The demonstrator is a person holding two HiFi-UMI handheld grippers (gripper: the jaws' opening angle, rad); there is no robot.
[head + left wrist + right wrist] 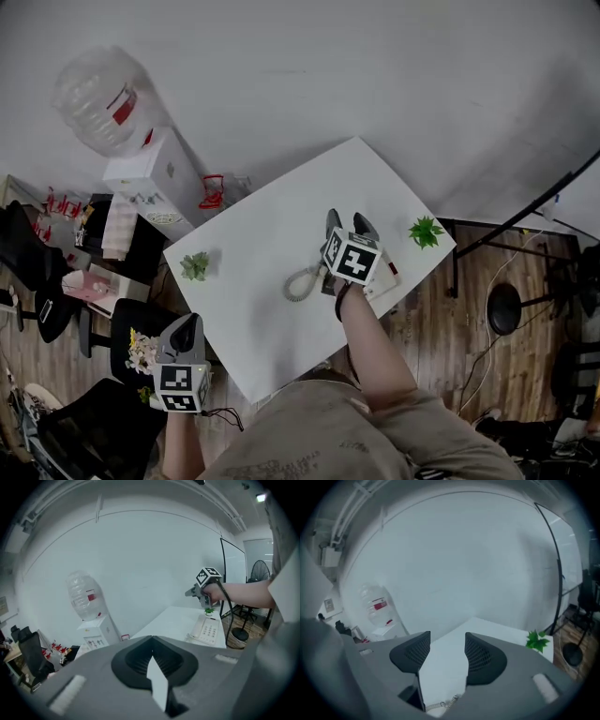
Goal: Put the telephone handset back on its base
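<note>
Over the white rectangular table [272,234], my right claw [447,643] sits open, empty; left claw [151,649] is pinched closed. White plastic handset [196,628] looks cradled, I think.

White handset [197,626] seated lengthwise along the left edge of the base [210,631], beside the keypad. Base white, flat on the tabletop, directly below the right gripper [348,221], which covers most of it from the head view. Coiled white cord [302,284] loops on the table just left of that gripper, not touching it.
</note>
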